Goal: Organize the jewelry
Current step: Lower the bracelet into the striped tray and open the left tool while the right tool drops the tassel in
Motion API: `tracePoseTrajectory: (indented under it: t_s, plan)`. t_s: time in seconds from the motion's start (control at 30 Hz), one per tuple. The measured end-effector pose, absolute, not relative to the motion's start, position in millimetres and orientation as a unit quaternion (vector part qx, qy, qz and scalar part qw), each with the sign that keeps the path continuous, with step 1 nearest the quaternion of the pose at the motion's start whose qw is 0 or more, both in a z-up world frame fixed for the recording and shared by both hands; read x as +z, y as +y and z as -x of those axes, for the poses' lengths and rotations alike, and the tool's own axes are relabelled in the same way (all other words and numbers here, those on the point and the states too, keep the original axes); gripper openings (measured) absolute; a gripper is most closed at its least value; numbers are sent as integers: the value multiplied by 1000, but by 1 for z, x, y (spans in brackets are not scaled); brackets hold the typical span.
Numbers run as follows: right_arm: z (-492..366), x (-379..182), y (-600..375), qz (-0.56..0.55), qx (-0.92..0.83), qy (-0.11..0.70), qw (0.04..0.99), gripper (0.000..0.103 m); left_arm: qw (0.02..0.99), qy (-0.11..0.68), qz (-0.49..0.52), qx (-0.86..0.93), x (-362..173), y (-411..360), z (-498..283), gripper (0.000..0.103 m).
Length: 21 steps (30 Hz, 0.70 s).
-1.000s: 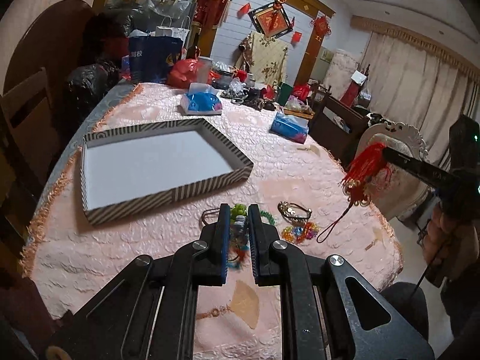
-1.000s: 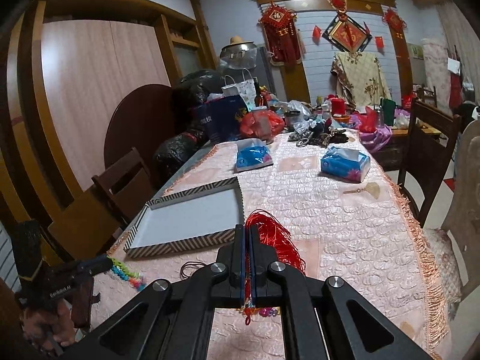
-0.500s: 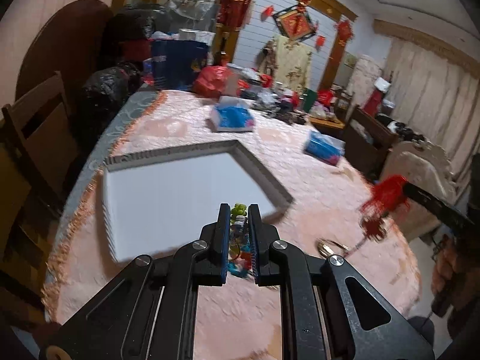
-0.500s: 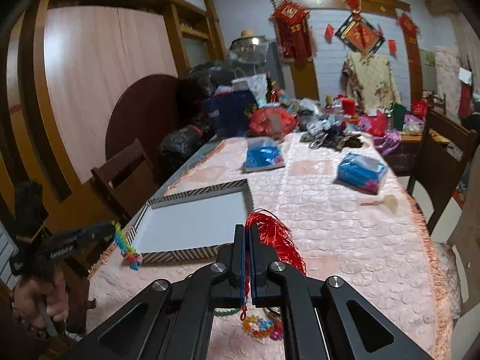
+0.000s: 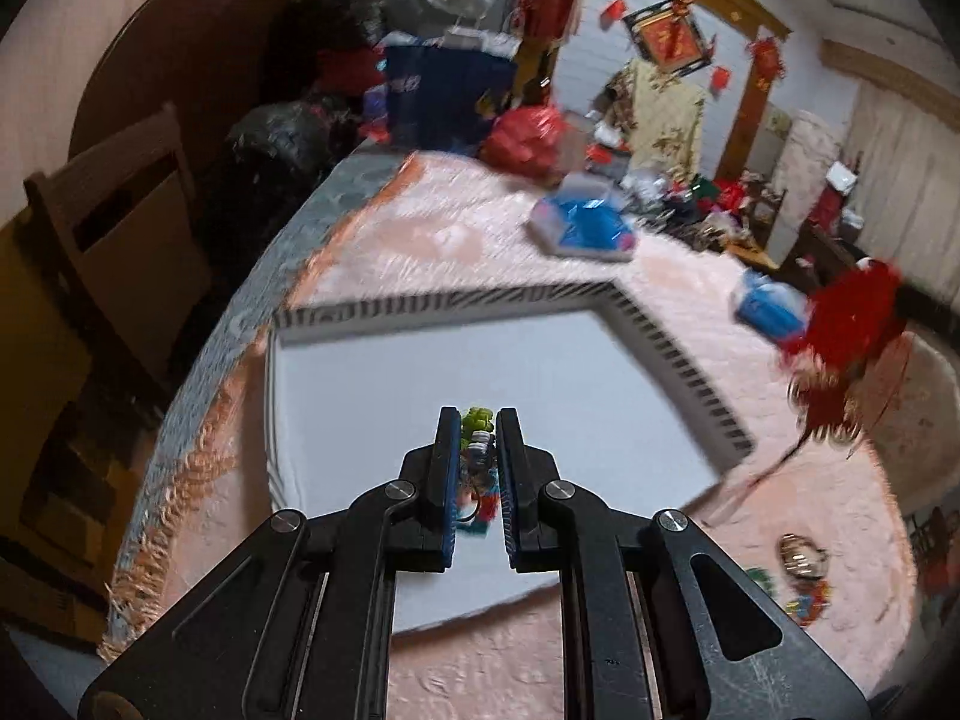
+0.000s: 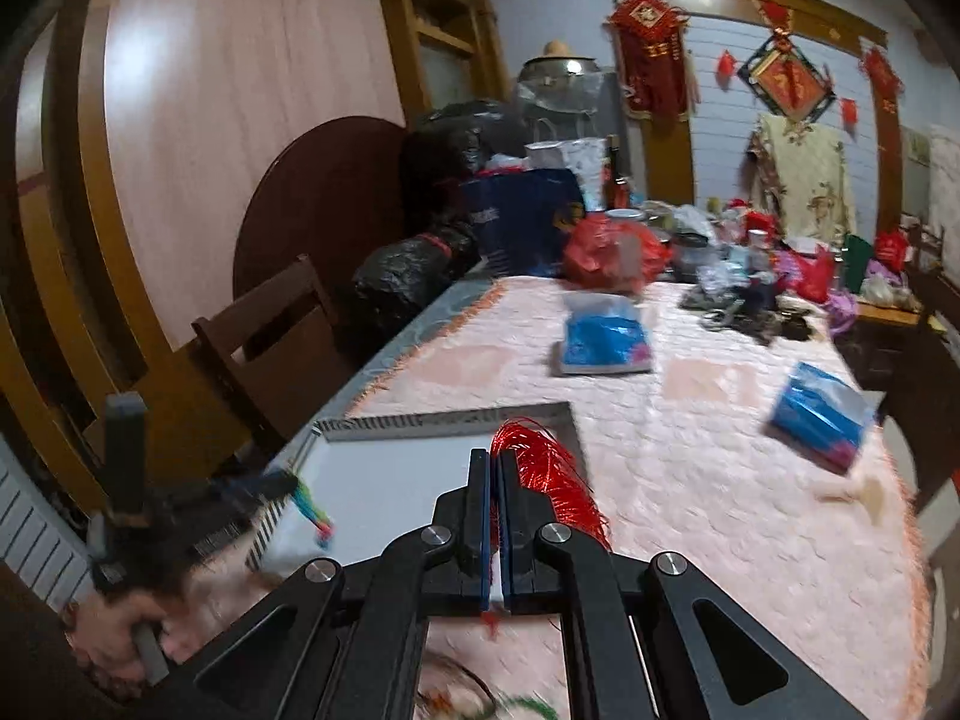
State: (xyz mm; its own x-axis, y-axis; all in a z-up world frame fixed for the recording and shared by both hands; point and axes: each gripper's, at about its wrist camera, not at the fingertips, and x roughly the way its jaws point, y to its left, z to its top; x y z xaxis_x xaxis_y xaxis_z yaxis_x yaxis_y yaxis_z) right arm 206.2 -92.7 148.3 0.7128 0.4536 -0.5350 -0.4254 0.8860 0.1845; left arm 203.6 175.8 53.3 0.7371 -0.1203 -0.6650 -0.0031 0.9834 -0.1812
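Observation:
My left gripper (image 5: 478,420) is shut on a multicoloured bead bracelet (image 5: 477,429) and holds it above the white inside of the striped tray (image 5: 678,354). From the right wrist view the bracelet (image 6: 315,513) hangs over the tray's left part. My right gripper (image 6: 494,462) is shut on a red tassel ornament (image 6: 549,480), held over the tray's right rim (image 6: 480,420). The tassel (image 5: 840,330) shows in the left wrist view, beyond the tray's right side. A few more jewelry pieces (image 5: 801,564) lie on the pink cloth to the right.
Two blue tissue packs (image 6: 606,339) (image 6: 822,414) lie on the pink tablecloth behind the tray. Bags and clutter (image 6: 612,246) fill the table's far end. A wooden chair (image 6: 270,336) stands at the left edge.
My left gripper has carried the bracelet from the table's front further over the tray. My right gripper has moved the tassel left, to the tray's right rim.

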Motion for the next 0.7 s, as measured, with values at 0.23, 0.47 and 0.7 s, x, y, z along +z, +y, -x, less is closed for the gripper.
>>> tracePoseTrajectory:
  t_s: [0.23,0.47,0.7]
  plan:
    - [-245,109,-59,-63,272,335,900,2,915,394,81,15,4,186,-195,11]
    - [-266,31,-60,-113,262,414,865,2,909,404,96,31,-18,194,-176,21]
    - [-275,-10,-75,-123,226,492,832,2,910,401,96,36,-19,192,-163,21]
